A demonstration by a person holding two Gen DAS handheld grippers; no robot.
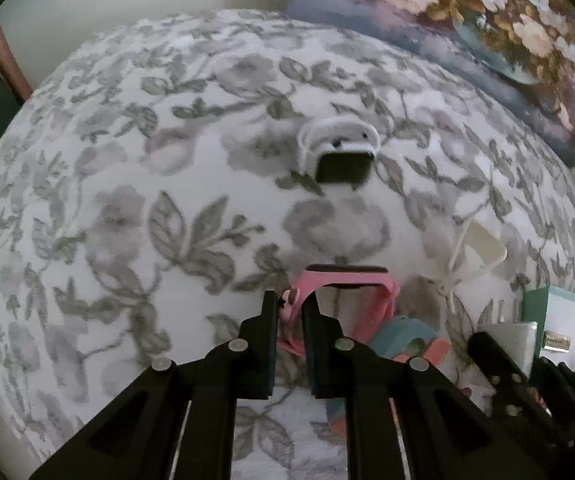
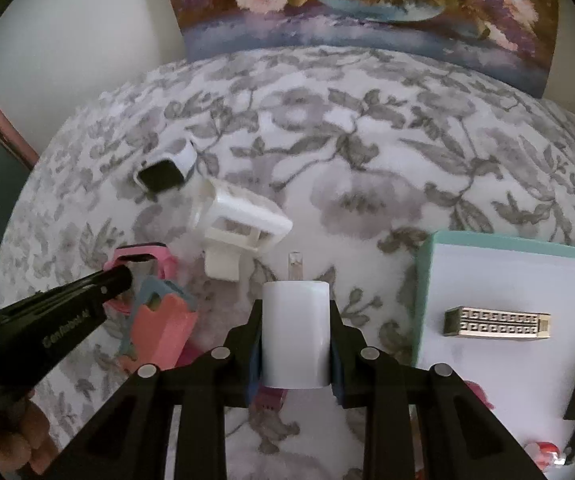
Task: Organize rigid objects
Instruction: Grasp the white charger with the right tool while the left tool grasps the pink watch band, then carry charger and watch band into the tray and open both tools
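holding two things at once, the person seems to be in the middle of the sorting, with each gripper already loaded. on the left side, the left gripper [image 1: 290,308] is nearly closed around the band of a pink watch [image 1: 347,280], and the watch is just beside a small heap of blue and coral pieces [image 2: 163,320] on the flowered bed cover [image 1: 127,200]. further away on the cover lies a white watch with a dark face [image 1: 341,156], well apart from the rest. near the middle, a white plastic holder [image 2: 239,216] lies tilted on the cover, not touched by anything.

moving to the right, the right gripper [image 2: 296,336] holds a white charger block [image 2: 296,332] firmly between its fingers, with the metal prongs pointing forward. just beside it, to the right, is an open box with a teal rim [image 2: 423,280], and inside on its white floor lies a patterned metal piece [image 2: 497,322]; a dark object at the far right edge i cannot identify.

i judge the charger block is meant for this box. the next move would need a short swing to the right, over the rim, and a lowering onto the free floor before opening, keeping apart from the metal piece. the pink watch probably follows after.
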